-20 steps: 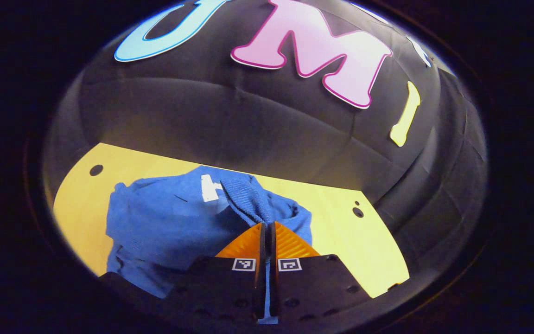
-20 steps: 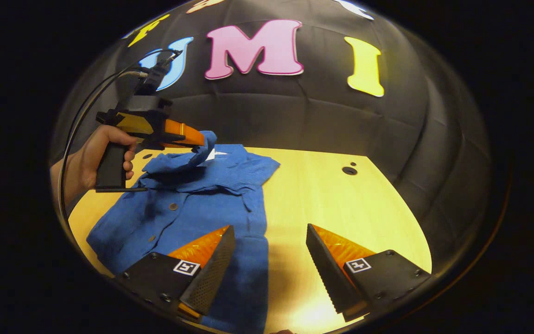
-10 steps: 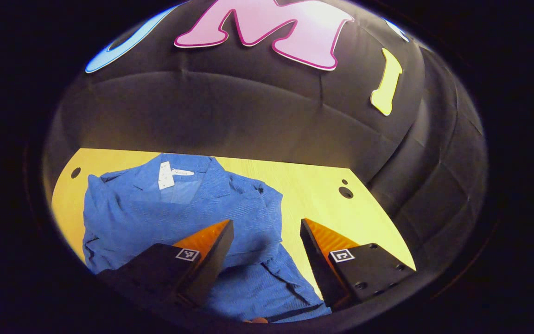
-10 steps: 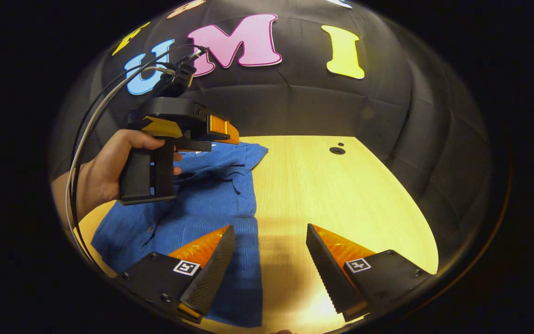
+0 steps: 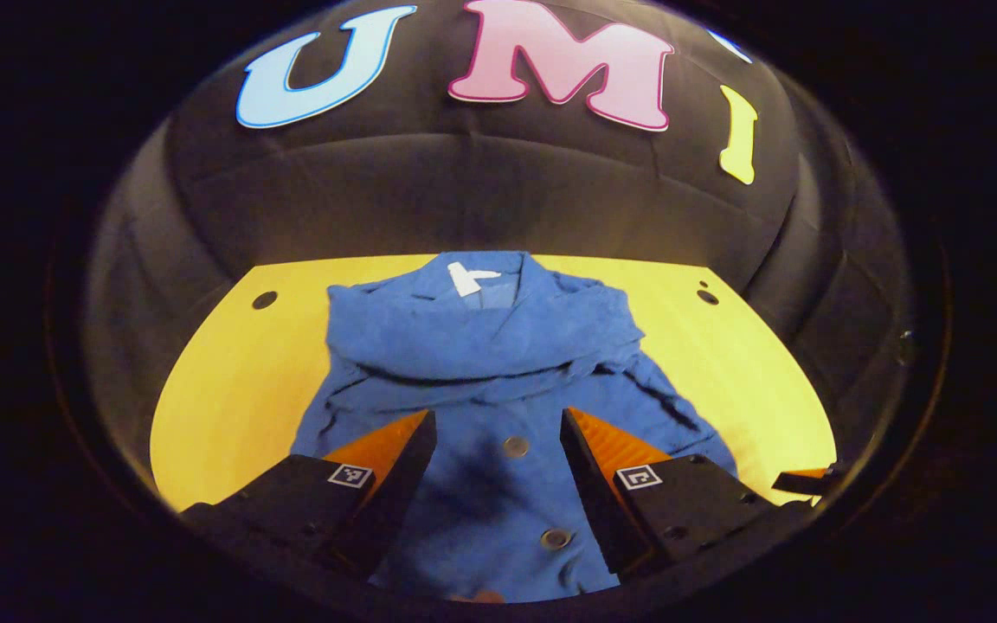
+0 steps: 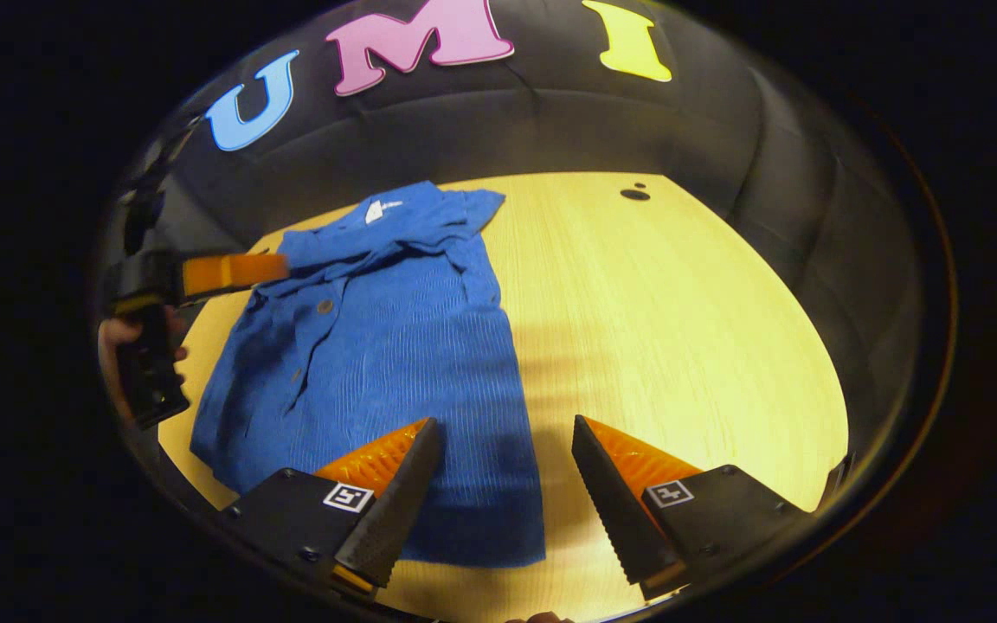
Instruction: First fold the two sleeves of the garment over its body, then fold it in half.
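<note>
A blue button-up shirt (image 5: 498, 346) lies on the yellow table (image 5: 230, 363), collar and white tag at the far end. Its sleeves lie bunched across the chest, and the buttoned front faces up. My left gripper (image 5: 498, 433) hovers open above the shirt's lower front, nothing between its fingers. In the right gripper view the shirt (image 6: 395, 337) lies to the left. My right gripper (image 6: 503, 437) stands open above the shirt's near right hem corner. The left gripper (image 6: 278, 268) shows at the shirt's left side, held by a hand (image 6: 122, 333).
The wooden table (image 6: 680, 329) has bare room to the right of the shirt. Small round holes (image 5: 264, 300) (image 5: 707, 296) (image 6: 634, 194) sit near its far corners. The black booth wall rises right behind the table's far edge.
My left gripper let go of the sleeve it held, opened, and drew back over the shirt's lower front. The right gripper stayed open and pulled back higher.
</note>
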Demonstrator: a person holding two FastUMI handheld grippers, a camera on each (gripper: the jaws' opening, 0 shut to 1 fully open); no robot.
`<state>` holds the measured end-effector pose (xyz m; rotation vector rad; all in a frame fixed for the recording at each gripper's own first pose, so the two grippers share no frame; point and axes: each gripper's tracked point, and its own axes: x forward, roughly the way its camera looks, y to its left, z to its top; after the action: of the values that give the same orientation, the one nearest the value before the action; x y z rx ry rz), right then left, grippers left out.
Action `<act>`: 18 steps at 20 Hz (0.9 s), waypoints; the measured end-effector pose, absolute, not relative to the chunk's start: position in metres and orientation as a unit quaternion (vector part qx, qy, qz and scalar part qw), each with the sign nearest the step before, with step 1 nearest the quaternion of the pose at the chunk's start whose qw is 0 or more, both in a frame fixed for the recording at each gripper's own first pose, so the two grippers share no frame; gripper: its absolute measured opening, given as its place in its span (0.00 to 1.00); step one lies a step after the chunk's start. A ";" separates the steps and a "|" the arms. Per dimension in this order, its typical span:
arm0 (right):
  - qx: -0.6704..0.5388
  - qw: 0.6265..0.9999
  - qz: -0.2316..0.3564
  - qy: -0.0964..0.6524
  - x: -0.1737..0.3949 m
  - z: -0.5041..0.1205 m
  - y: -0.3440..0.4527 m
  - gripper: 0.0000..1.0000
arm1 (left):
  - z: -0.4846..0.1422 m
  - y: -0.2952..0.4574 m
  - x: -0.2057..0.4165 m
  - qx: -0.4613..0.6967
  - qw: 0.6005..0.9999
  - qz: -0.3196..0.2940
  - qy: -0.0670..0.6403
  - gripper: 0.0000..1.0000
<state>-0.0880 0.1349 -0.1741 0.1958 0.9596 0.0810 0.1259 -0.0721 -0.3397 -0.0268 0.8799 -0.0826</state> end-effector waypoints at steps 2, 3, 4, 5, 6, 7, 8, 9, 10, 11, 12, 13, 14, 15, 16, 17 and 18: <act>0.092 0.872 0.034 0.480 -0.105 -0.180 0.138 0.99 | -0.350 -0.030 0.076 0.008 0.887 -0.016 0.460 0.85; 0.092 0.866 0.031 0.490 -0.113 -0.183 0.139 0.99 | -0.353 -0.014 0.050 0.010 0.880 -0.008 0.474 0.85; 0.089 0.862 0.026 0.499 -0.120 -0.185 0.139 0.99 | -0.354 -0.002 0.029 0.010 0.874 -0.004 0.487 0.85; 0.082 0.858 0.025 0.507 -0.127 -0.187 0.139 0.99 | -0.359 0.014 0.005 0.014 0.863 0.007 0.505 0.85; 0.069 0.855 0.024 0.513 -0.133 -0.188 0.138 0.98 | -0.363 0.028 -0.016 0.020 0.852 0.017 0.523 0.85; 0.055 0.853 0.023 0.518 -0.139 -0.189 0.136 0.99 | -0.367 0.036 -0.034 0.025 0.844 0.022 0.536 0.85; 0.047 0.850 0.025 0.524 -0.145 -0.189 0.137 0.99 | -0.370 0.042 -0.046 0.026 0.837 0.025 0.546 0.85; 0.047 0.848 0.024 0.528 -0.146 -0.192 0.139 0.99 | -0.373 0.045 -0.056 0.024 0.832 0.026 0.554 0.85; 0.049 0.846 0.022 0.530 -0.147 -0.193 0.140 0.99 | -0.377 0.046 -0.063 0.017 0.827 0.027 0.562 0.85; 0.046 0.845 0.018 0.533 -0.149 -0.194 0.139 0.99 | -0.383 0.047 -0.070 0.010 0.822 0.028 0.569 0.85; 0.046 0.843 0.013 0.536 -0.151 -0.195 0.138 0.99 | -0.387 0.048 -0.076 0.003 0.818 0.030 0.575 0.85; 0.050 0.842 0.011 0.538 -0.154 -0.194 0.140 0.99 | -0.391 0.048 -0.083 -0.005 0.813 0.032 0.581 0.85; 0.052 0.840 0.012 0.540 -0.157 -0.195 0.143 0.99 | -0.394 0.048 -0.086 -0.014 0.810 0.030 0.586 0.84; 0.051 0.834 0.014 0.550 -0.162 -0.199 0.146 0.99 | -0.397 0.046 -0.089 -0.024 0.806 0.029 0.590 0.85; 0.049 0.838 0.013 0.543 -0.164 -0.197 0.145 0.99 | -0.398 0.045 -0.090 -0.034 0.805 0.029 0.591 0.85; 0.051 0.838 0.012 0.544 -0.159 -0.197 0.144 1.00 | -0.400 0.044 -0.087 -0.042 0.806 0.029 0.589 0.85; 0.052 0.836 0.013 0.546 -0.159 -0.196 0.144 0.99 | -0.402 0.043 -0.089 -0.049 0.804 0.030 0.591 0.85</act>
<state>-0.1595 0.1445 -0.1963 0.1101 1.1566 0.0266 -0.0885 0.0426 -0.4022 -0.1057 1.2667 0.0638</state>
